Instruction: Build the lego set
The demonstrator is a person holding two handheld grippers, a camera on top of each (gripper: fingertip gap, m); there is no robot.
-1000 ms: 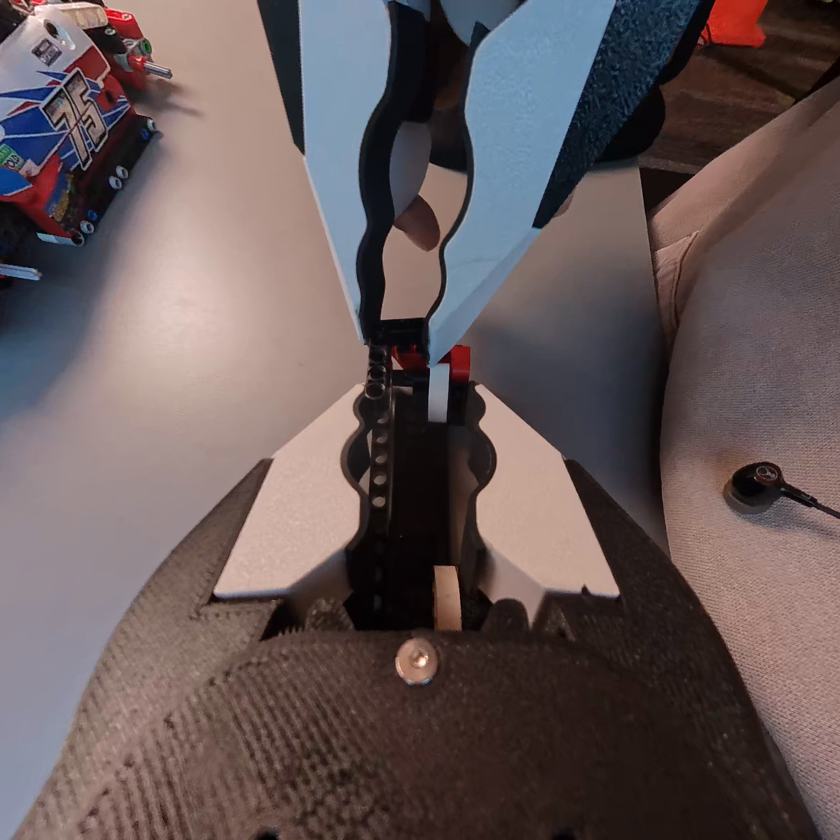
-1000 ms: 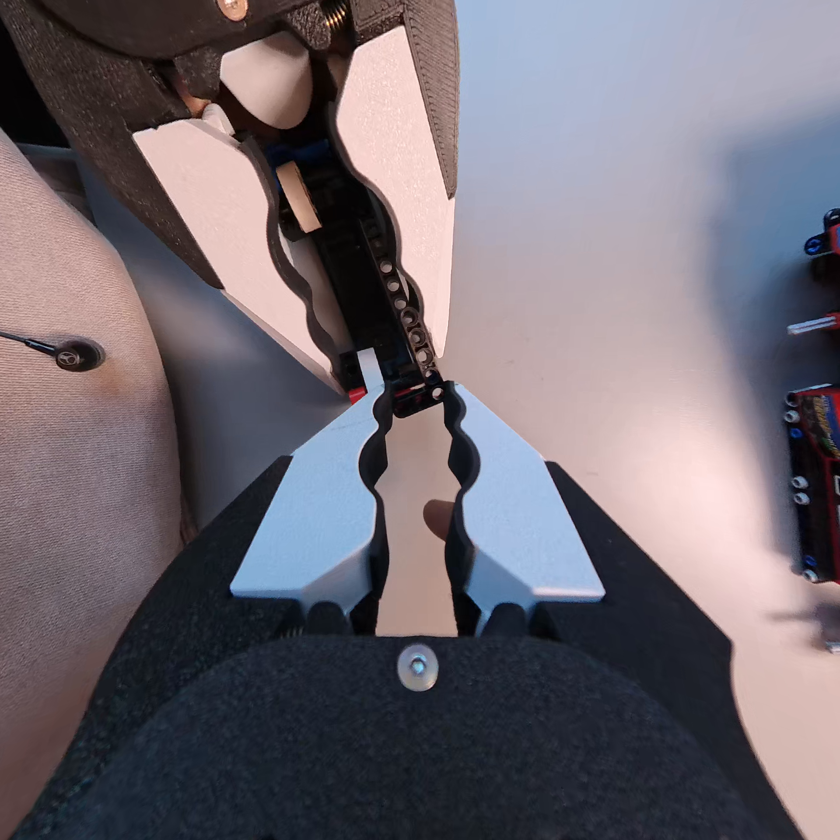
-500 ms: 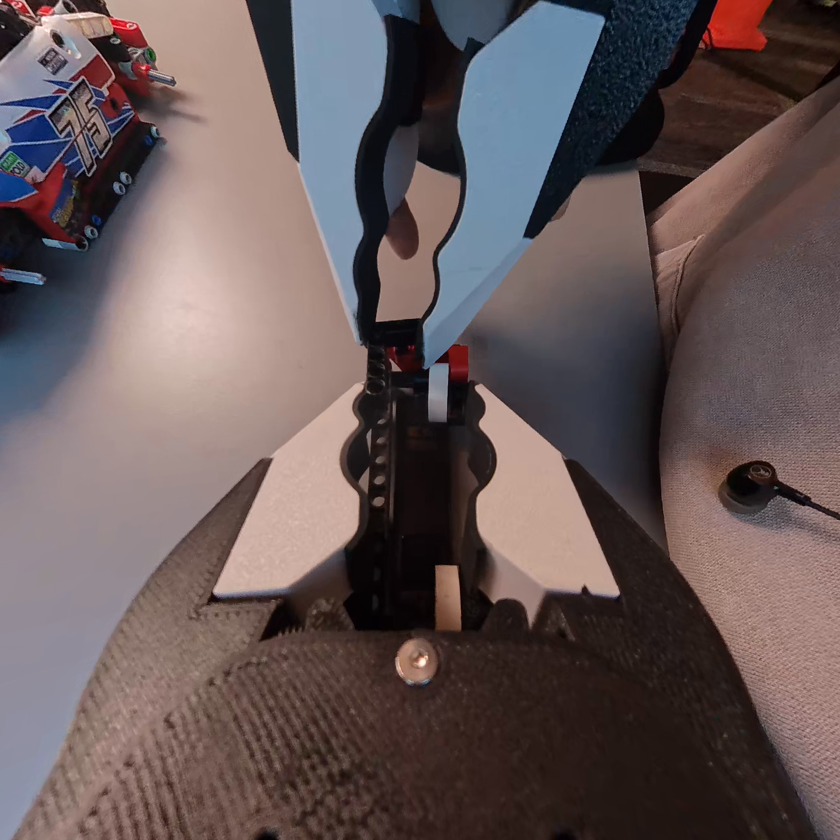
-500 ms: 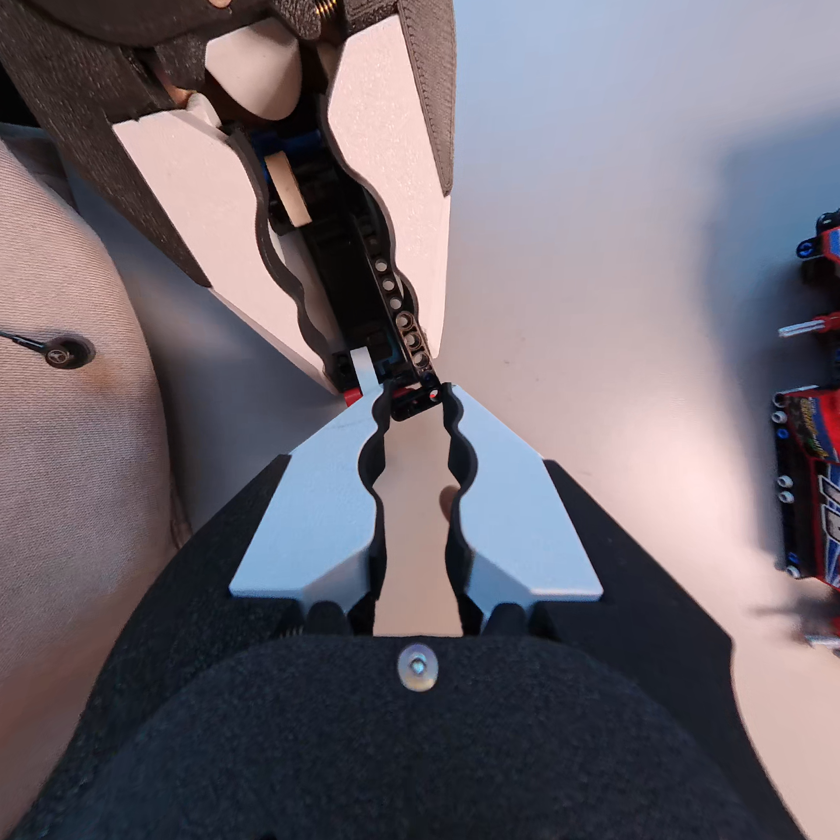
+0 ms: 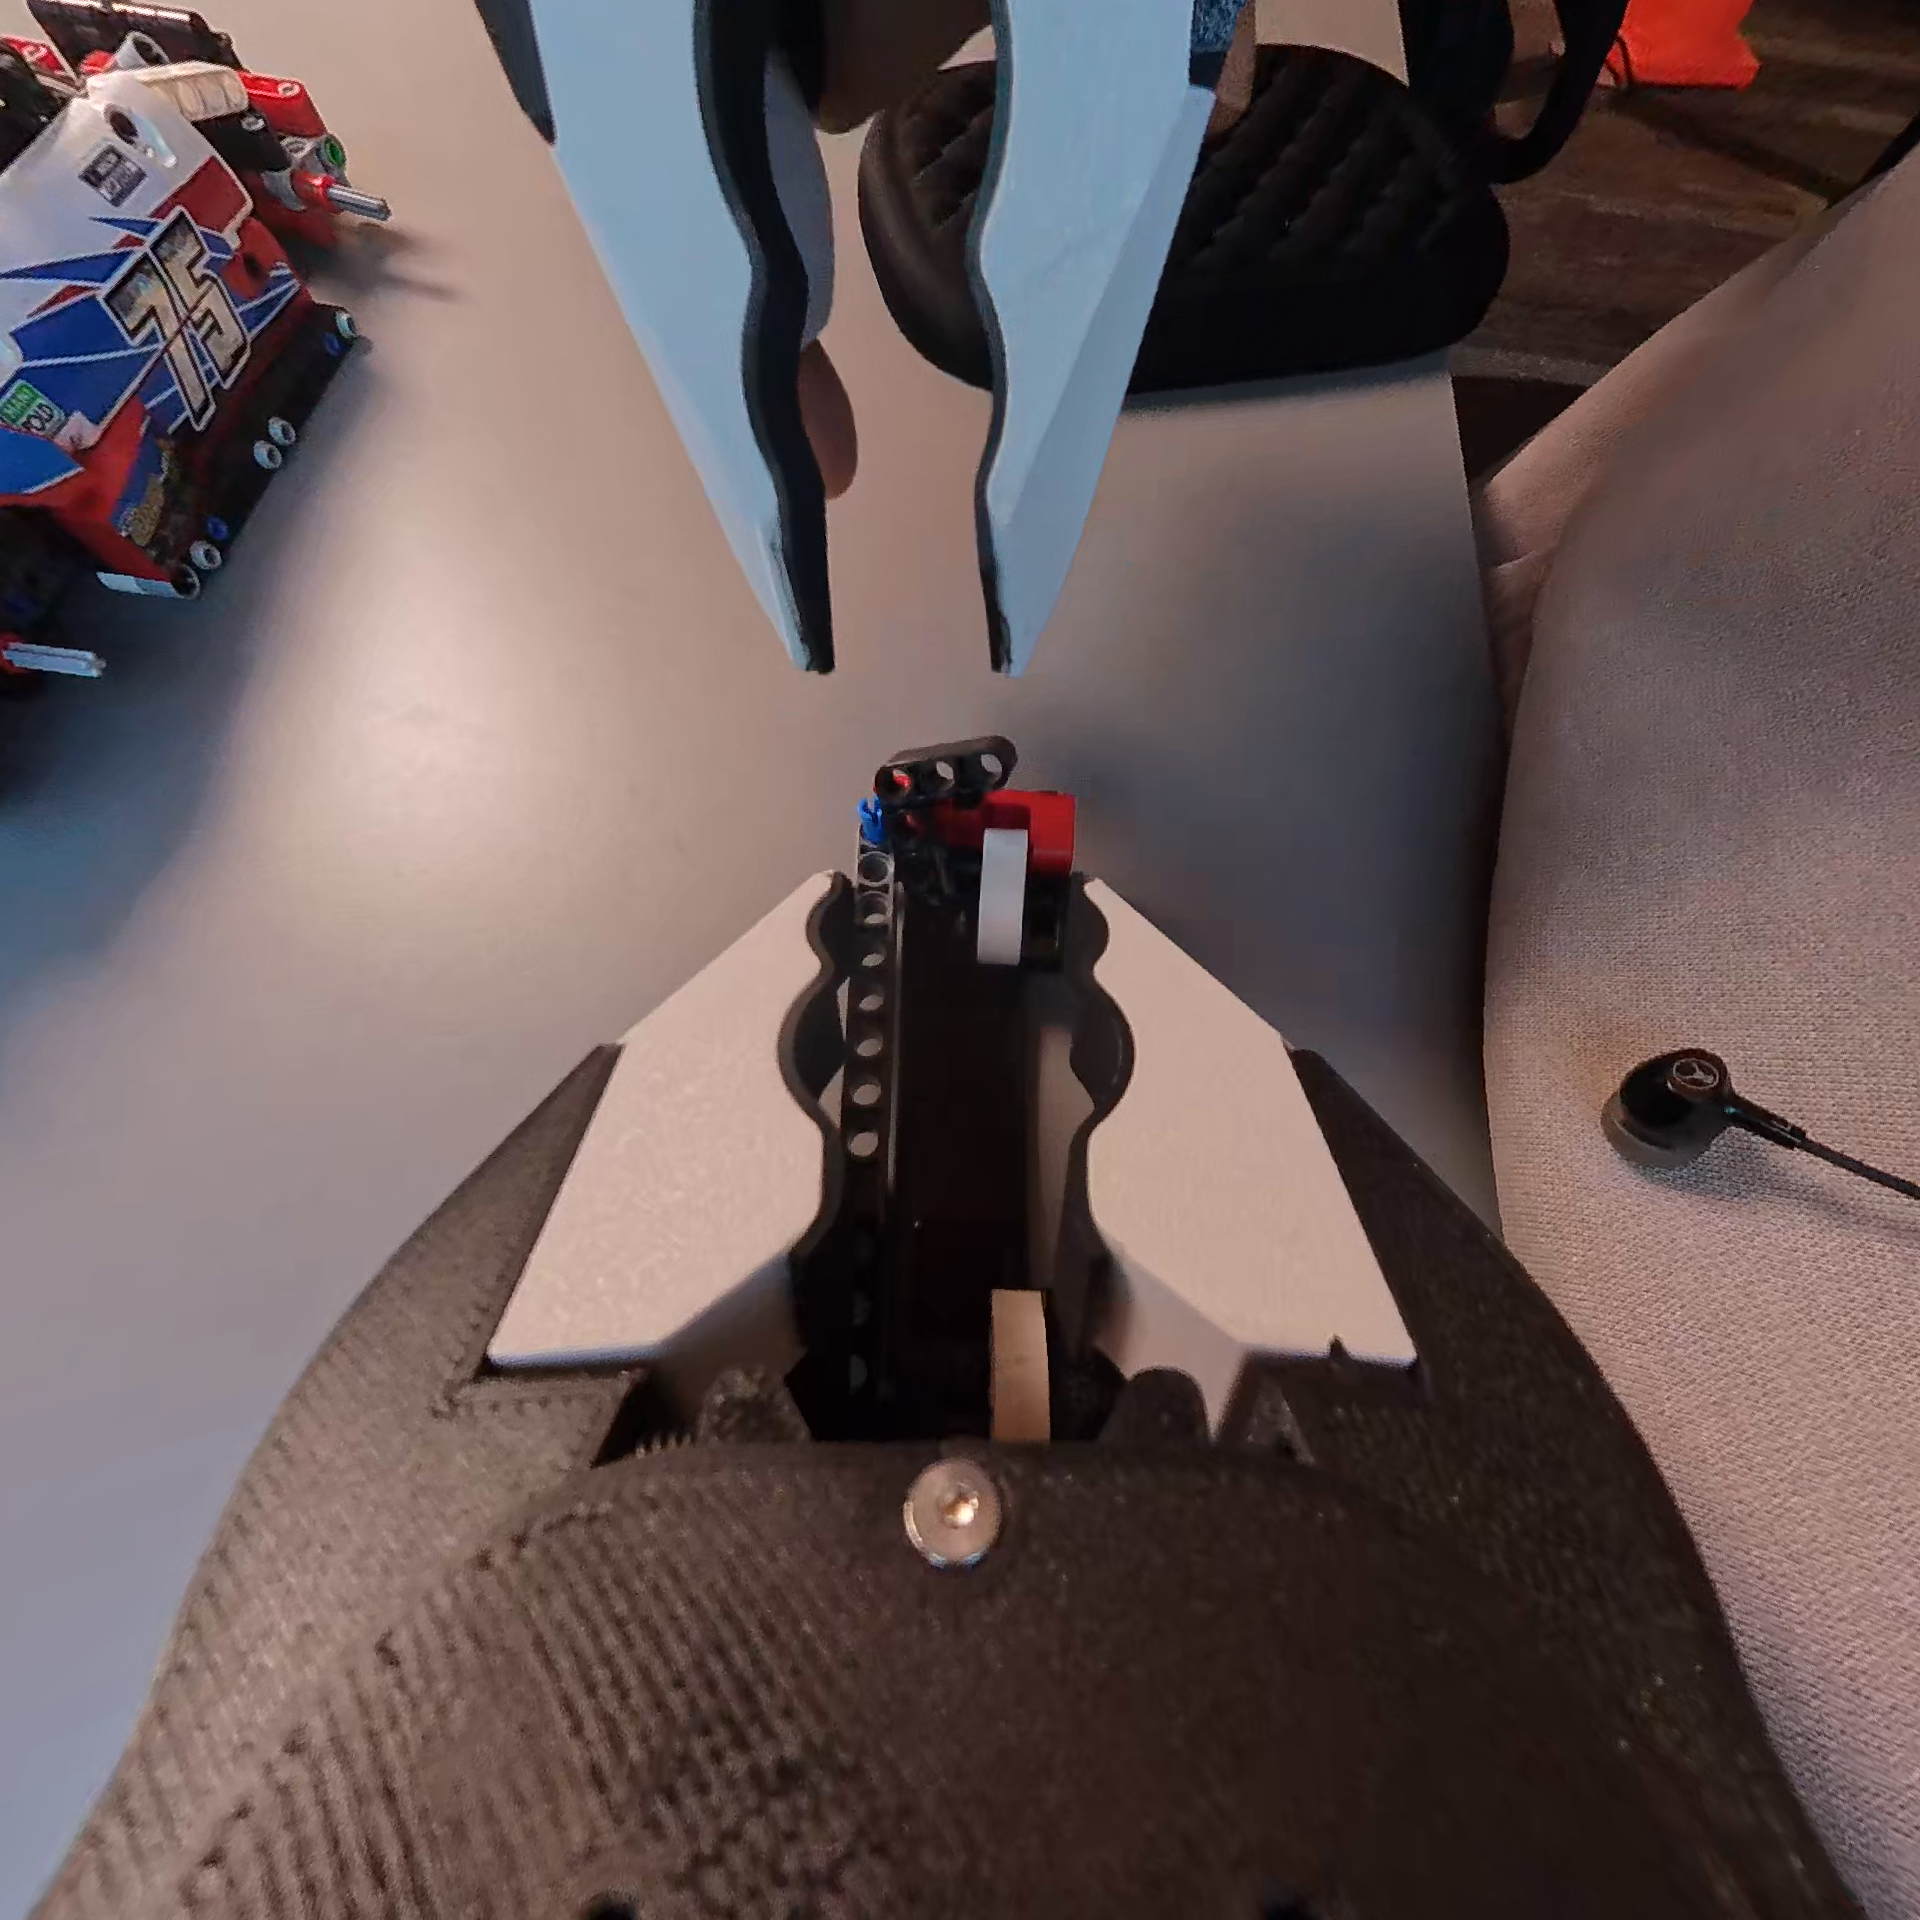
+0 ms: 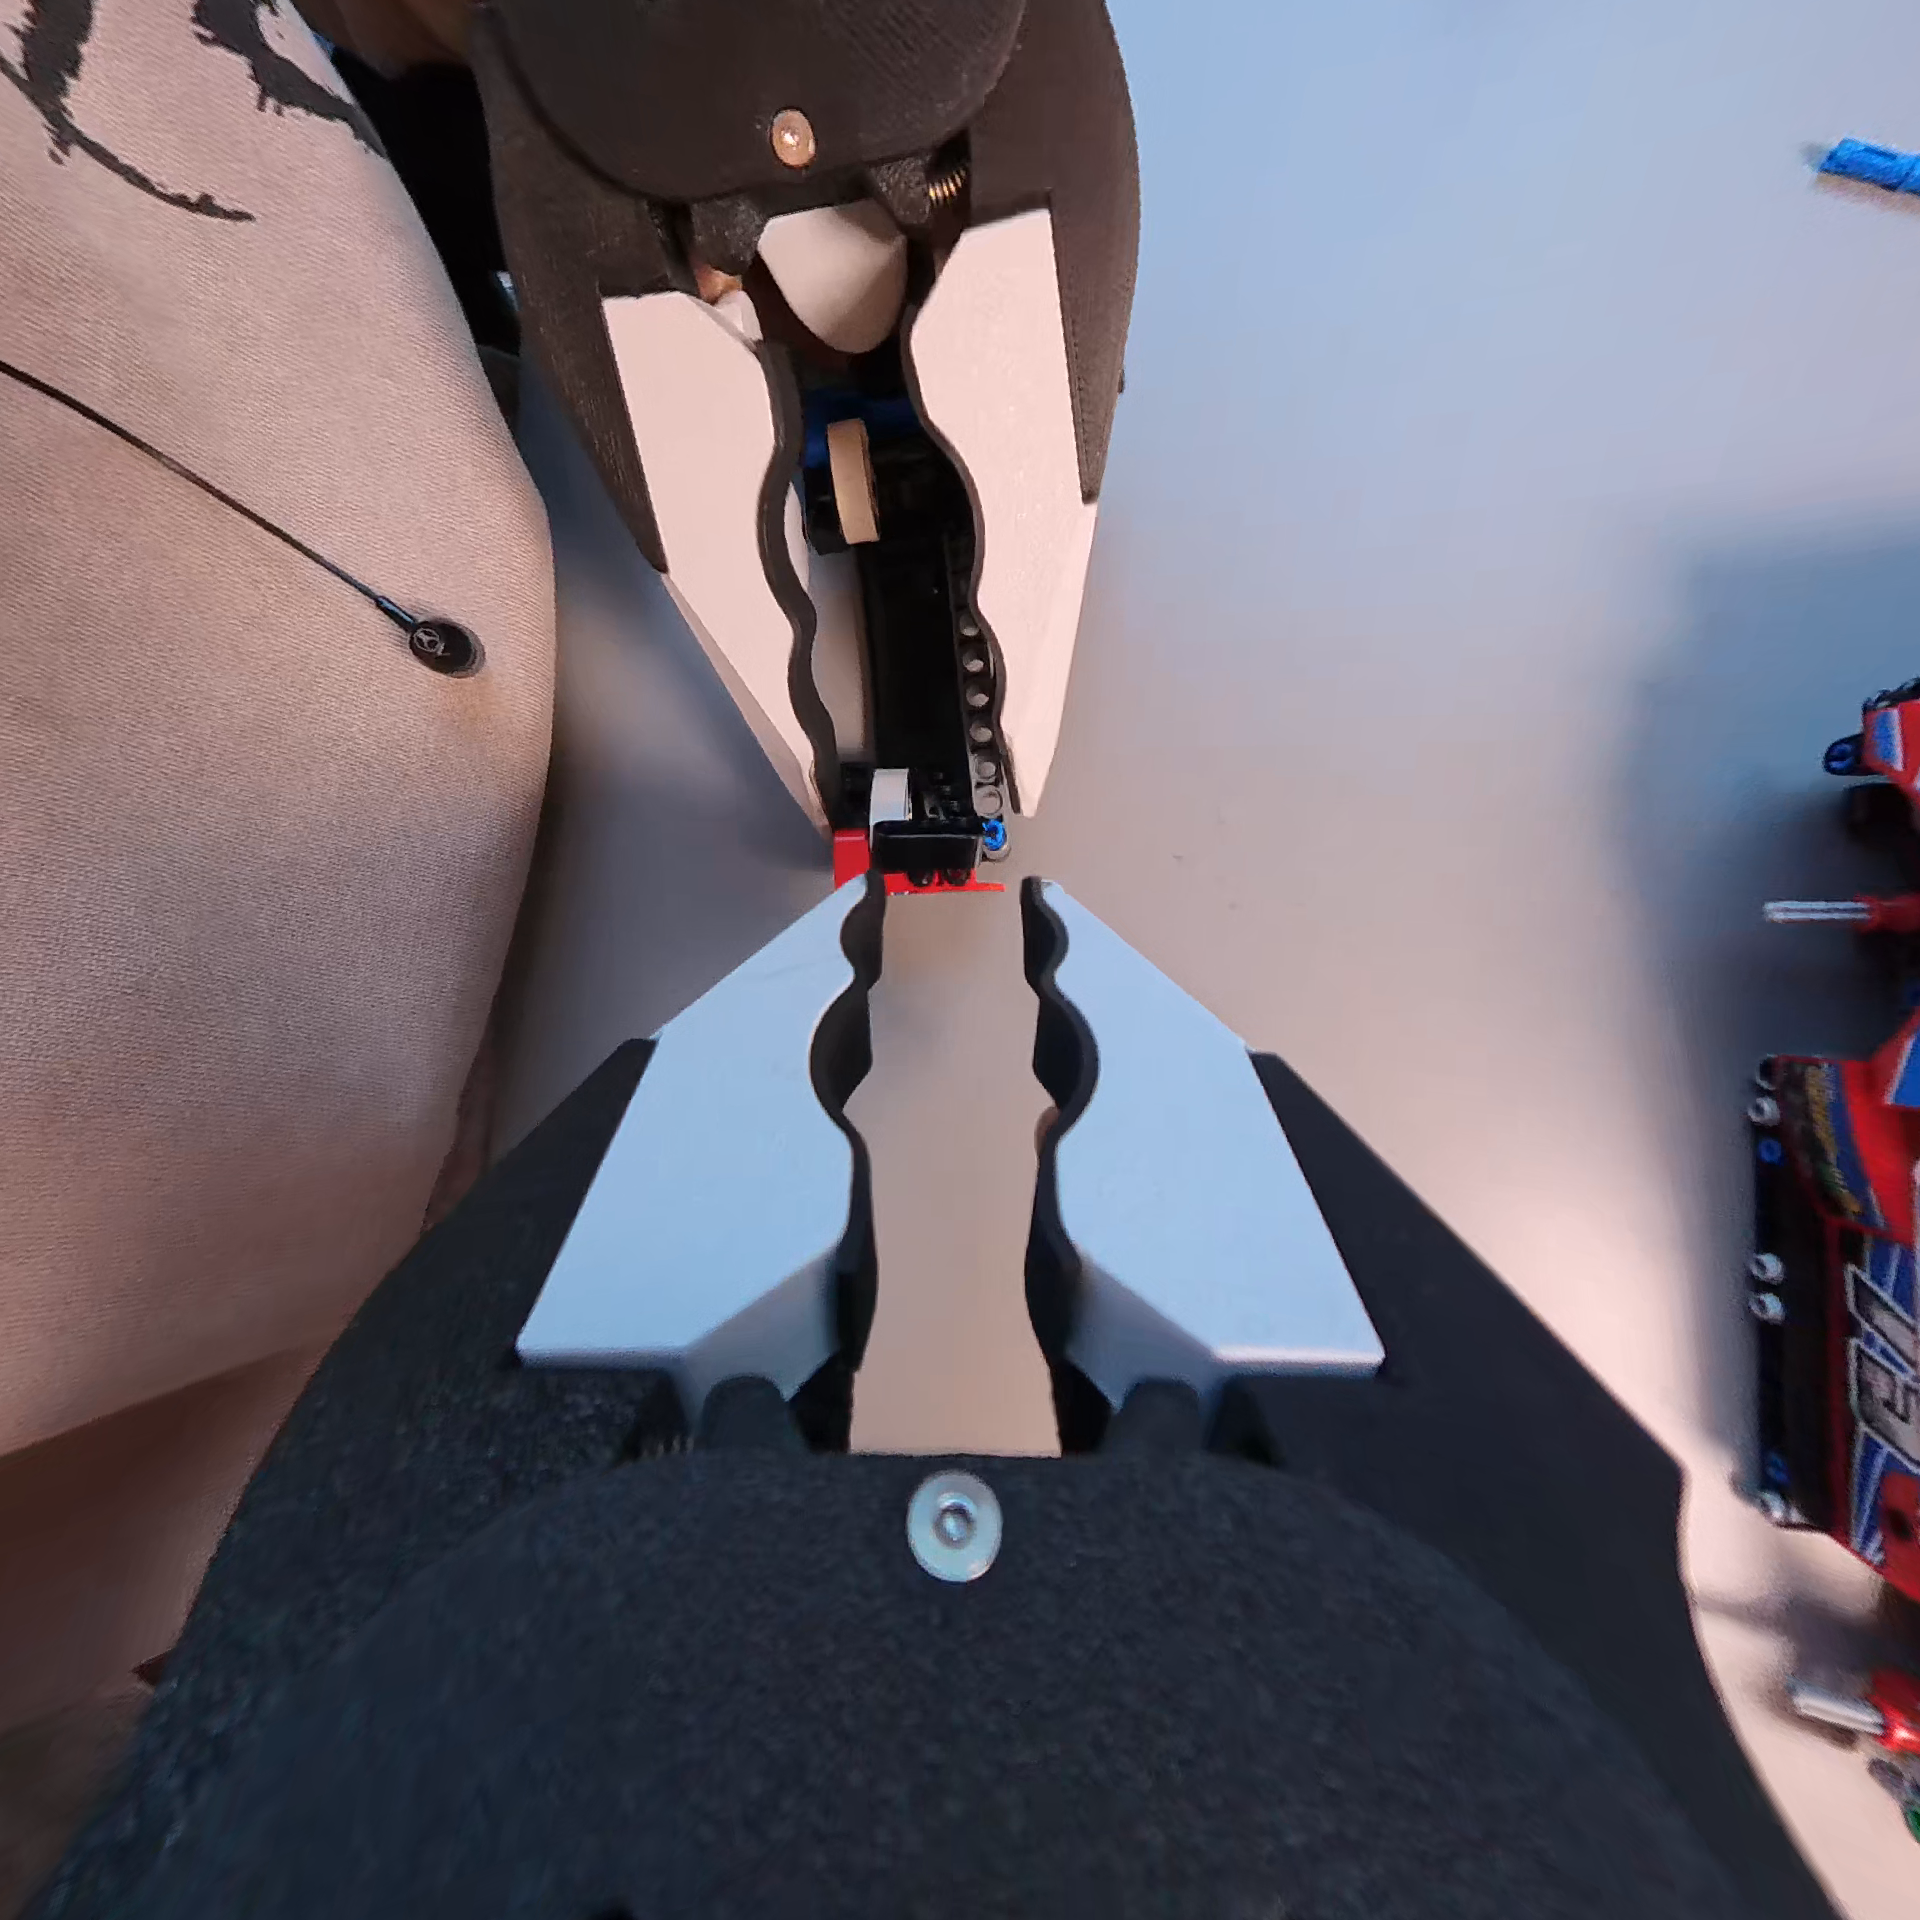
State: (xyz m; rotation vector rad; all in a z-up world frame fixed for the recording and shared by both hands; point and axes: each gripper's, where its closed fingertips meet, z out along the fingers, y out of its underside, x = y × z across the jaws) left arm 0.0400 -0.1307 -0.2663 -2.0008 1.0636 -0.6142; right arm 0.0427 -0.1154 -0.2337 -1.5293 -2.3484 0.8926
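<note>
My left gripper [image 5: 956, 883] pinches the black beam assembly [image 5: 935, 1039]; right gripper [image 6: 951, 883] spread, just clear. I'd check the short black liftarm [image 5: 943, 774] sits square.

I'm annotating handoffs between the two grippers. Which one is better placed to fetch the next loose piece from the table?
Probably the right gripper: its jaws are open and empty, just clear of the black lego assembly. The left gripper is clamped on that assembly, so it should keep holding.
</note>
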